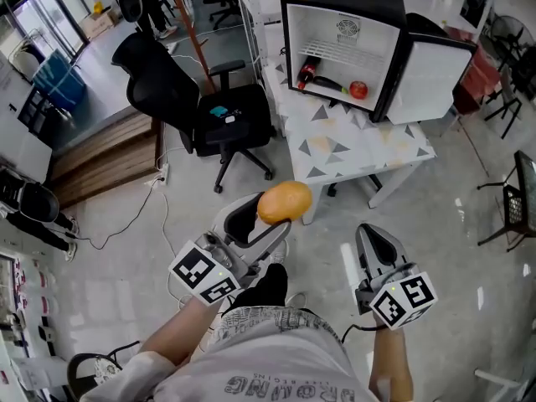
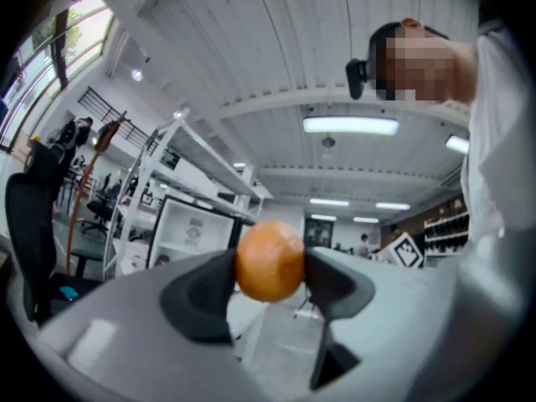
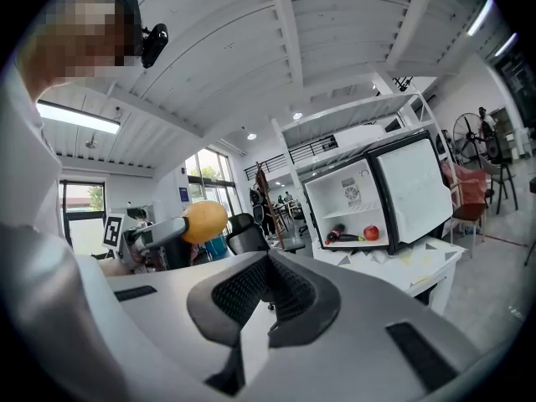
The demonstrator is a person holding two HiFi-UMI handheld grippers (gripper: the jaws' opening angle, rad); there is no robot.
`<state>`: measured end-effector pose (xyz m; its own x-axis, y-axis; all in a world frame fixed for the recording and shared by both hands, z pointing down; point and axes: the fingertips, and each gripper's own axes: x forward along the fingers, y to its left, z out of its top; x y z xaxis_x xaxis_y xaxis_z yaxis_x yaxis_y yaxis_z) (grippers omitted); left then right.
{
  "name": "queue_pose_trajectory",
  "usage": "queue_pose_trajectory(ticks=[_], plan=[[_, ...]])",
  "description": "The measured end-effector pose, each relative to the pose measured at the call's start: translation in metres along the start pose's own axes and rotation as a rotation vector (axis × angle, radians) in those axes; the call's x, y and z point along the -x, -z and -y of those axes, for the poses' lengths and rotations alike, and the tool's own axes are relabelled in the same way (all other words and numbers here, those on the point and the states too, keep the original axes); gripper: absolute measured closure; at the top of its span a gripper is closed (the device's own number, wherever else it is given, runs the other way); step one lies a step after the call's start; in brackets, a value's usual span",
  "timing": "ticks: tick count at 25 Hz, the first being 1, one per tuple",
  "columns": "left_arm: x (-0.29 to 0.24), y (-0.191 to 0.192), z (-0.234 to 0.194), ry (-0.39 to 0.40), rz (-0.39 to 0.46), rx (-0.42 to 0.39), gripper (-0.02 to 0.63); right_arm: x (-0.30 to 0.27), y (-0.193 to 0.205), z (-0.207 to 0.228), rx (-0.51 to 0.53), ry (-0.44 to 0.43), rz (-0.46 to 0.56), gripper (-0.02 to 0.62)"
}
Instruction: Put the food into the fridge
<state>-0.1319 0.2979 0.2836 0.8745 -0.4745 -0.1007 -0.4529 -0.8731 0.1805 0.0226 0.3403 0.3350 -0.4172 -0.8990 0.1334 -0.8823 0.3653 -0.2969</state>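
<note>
My left gripper [image 1: 280,212] is shut on an orange fruit [image 1: 284,203], held in the air over the floor short of the table; the same orange fruit [image 2: 270,261] sits pinched between the dark pads in the left gripper view, and shows as the orange fruit [image 3: 205,221] in the right gripper view. My right gripper [image 1: 371,237] hangs to its right, shut with nothing in it, its pads [image 3: 272,287] meeting. The small black fridge [image 1: 343,40] stands on the table with its door [image 1: 435,78] swung open. Inside lie a dark bottle-like item [image 1: 310,72] and a red fruit [image 1: 358,90].
The fridge stands on a white table [image 1: 352,145] with a triangle pattern. A black office chair [image 1: 197,107] stands left of it. Wooden flooring [image 1: 109,153] and cables lie at the left. Another chair [image 1: 515,199] is at the right edge.
</note>
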Motion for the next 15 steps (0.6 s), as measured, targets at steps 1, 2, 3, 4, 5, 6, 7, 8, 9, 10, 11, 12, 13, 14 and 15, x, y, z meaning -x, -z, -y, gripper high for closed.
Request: queue_pose_trajectory(ticks=[1, 2, 3, 4, 5, 6, 7, 8, 9, 10, 11, 12, 13, 14, 15], plan=[[-0.004, 0.001, -0.003, 0.001, 0.003, 0.002, 0.342, -0.002, 0.000, 0.004, 0.002, 0.003, -0.002, 0.604], [-0.008, 0.001, -0.006, 0.001, 0.006, 0.003, 0.342, -0.005, -0.001, 0.009, 0.003, 0.005, -0.005, 0.604], [-0.011, 0.002, -0.009, 0.001, 0.008, 0.004, 0.342, -0.009, -0.002, 0.012, 0.005, 0.006, -0.006, 0.604], [-0.015, 0.002, -0.014, 0.001, 0.010, 0.005, 0.342, -0.014, -0.003, 0.016, 0.006, 0.007, -0.007, 0.604], [-0.019, 0.002, -0.018, 0.002, 0.010, 0.006, 0.343, -0.019, -0.004, 0.019, 0.006, 0.007, -0.008, 0.604], [-0.023, 0.002, -0.023, 0.002, 0.010, 0.007, 0.343, -0.024, -0.005, 0.022, 0.007, 0.007, -0.009, 0.604], [-0.027, 0.003, -0.029, 0.003, 0.010, 0.009, 0.343, -0.029, -0.007, 0.026, 0.007, 0.008, -0.010, 0.604], [-0.032, 0.003, -0.034, 0.004, 0.009, 0.011, 0.343, -0.035, -0.008, 0.030, 0.006, 0.009, -0.011, 0.604], [-0.037, 0.004, -0.041, 0.004, 0.008, 0.013, 0.342, -0.041, -0.009, 0.034, 0.005, 0.010, -0.012, 0.604], [-0.042, 0.005, -0.048, 0.004, 0.006, 0.014, 0.343, -0.048, -0.011, 0.039, 0.004, 0.012, -0.013, 0.604], [-0.047, 0.006, -0.056, 0.004, 0.004, 0.016, 0.344, -0.056, -0.011, 0.045, 0.001, 0.014, -0.014, 0.604], [-0.053, 0.007, -0.064, 0.005, 0.002, 0.018, 0.343, -0.063, -0.012, 0.050, -0.002, 0.017, -0.017, 0.604], [-0.058, 0.008, -0.072, 0.005, 0.000, 0.021, 0.343, -0.071, -0.012, 0.055, -0.005, 0.021, -0.020, 0.604], [-0.063, 0.008, -0.080, 0.006, -0.002, 0.024, 0.343, -0.079, -0.012, 0.059, -0.008, 0.024, -0.024, 0.604], [-0.068, 0.009, -0.088, 0.007, -0.004, 0.027, 0.344, -0.086, -0.012, 0.064, -0.011, 0.028, -0.028, 0.604]])
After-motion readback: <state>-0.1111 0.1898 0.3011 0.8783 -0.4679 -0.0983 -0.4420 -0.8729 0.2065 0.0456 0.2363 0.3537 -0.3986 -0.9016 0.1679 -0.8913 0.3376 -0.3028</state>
